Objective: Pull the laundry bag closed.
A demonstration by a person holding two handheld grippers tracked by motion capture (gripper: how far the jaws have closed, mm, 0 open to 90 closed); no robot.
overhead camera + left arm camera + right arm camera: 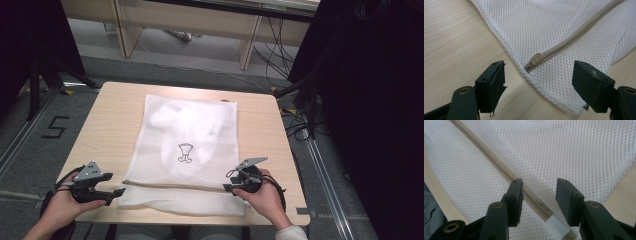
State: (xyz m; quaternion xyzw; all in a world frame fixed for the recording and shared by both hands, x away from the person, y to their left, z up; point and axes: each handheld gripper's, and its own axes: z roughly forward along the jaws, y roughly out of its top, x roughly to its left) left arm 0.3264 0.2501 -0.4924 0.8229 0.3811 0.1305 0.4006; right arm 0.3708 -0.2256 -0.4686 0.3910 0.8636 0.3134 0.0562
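White mesh bag (pixel 187 135) mid-frame; left gripper (pixel 539 87) wide by zipper pull (pixel 536 60), right gripper (pixel 539 200) narrower, straddling zipper (pixel 499 165).

White open-mesh cloth bag (pixel 187 145) with a beige zip (pixel 564 46) and plastic-looking puller (pixel 535 60); matt pale wood-grain table (pixel 105 125); matt black jaws.

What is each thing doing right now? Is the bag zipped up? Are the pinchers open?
Mesh bag: lying flat on the table, something white inside.
Zipper: looks closed along the part shown, slider at the bag's left end.
Left gripper: open, jaws either side of the slider, not touching it.
Right gripper: open, over the zipper's other end.
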